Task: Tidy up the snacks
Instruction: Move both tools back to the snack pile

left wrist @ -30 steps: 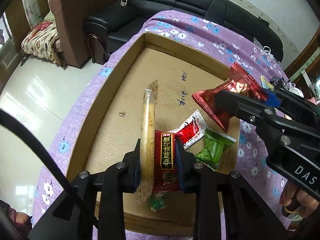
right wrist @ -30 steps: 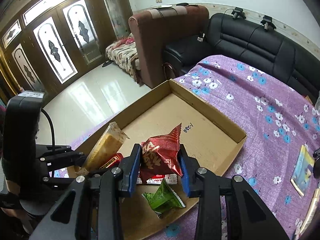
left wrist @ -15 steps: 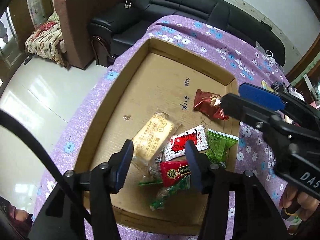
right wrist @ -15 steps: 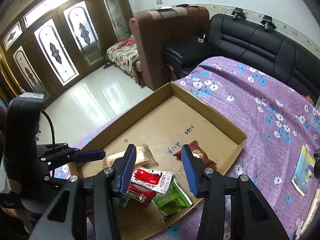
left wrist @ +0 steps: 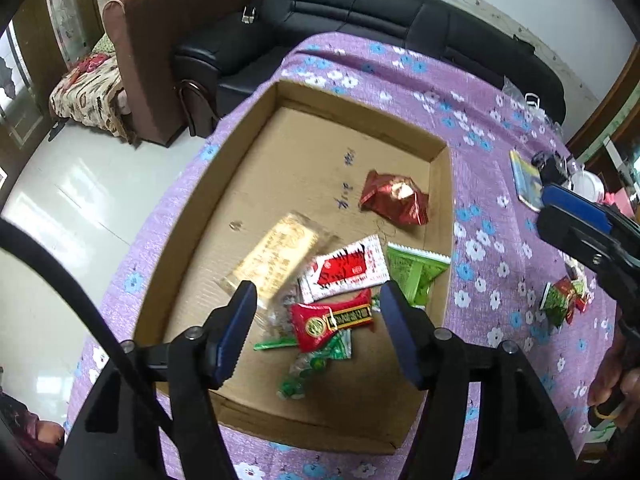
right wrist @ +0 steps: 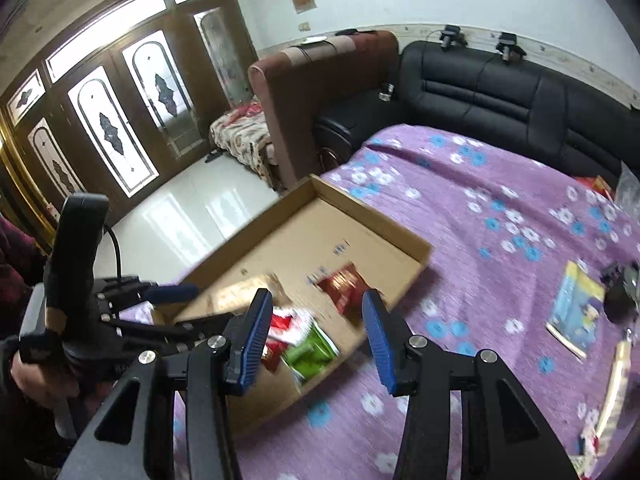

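A shallow cardboard tray [left wrist: 328,120] lies on the purple flowered cloth and holds several snack packets: a yellow biscuit bar [left wrist: 276,256], a shiny red packet [left wrist: 394,198], a white-and-red sachet [left wrist: 344,270], a green packet [left wrist: 416,270] and a red candy [left wrist: 332,320]. My left gripper [left wrist: 314,332] is open and empty above the tray's near end. My right gripper [right wrist: 316,336] is open and empty, above the tray's right rim [right wrist: 400,292]; the red packet [right wrist: 344,284] and green packet [right wrist: 310,354] show between its fingers.
More wrapped snacks [left wrist: 562,302] lie on the cloth right of the tray. A yellow-blue booklet [right wrist: 576,308] and dark small items [right wrist: 620,292] sit further right. A black sofa [right wrist: 500,96] and brown armchair [right wrist: 316,92] stand behind the table.
Both grippers opened and let go: the biscuit bar and red candy dropped from the left, the shiny red packet from the right, into the tray. Both have since pulled back, the right swinging rightward.
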Motion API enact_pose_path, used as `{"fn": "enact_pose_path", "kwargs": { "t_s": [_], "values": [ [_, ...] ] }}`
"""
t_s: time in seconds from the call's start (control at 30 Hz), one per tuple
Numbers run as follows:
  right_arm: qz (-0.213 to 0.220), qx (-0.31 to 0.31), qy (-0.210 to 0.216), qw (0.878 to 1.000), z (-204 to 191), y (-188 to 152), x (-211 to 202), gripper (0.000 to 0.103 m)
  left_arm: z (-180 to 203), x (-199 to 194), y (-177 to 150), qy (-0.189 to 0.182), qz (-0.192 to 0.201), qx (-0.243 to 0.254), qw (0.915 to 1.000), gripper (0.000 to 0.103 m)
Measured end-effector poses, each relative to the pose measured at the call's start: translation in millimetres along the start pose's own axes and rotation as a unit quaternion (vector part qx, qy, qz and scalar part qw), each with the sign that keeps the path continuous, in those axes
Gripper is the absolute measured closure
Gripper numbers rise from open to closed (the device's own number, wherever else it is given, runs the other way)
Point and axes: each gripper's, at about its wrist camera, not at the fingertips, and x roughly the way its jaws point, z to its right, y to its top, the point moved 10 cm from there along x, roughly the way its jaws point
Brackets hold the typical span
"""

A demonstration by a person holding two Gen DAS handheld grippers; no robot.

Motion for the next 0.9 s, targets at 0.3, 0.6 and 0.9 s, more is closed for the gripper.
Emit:
{"fn": "enact_pose_path", "kwargs": {
  "t_s": [0.3, 0.6, 0.9],
  "values": [
    [0.013, 0.031, -0.013, 0.999, 41, -42, -44, 0.042, 47, -16, -10, 0.013, 0.021, 0.056, 0.9981, 0.015],
    [0.02, 0.083, -0.087, 0.992, 124, -117, -114, 0.029, 155, -26, -31, -0.035, 0.022, 0.163, 0.9857, 0.008],
    [-0.007, 0.132, -0.177, 0.975, 212, -187, -145, 0.028, 210, -4, -73, -0.055, -0.014, 0.209, 0.9763, 0.008]
  ]
}}
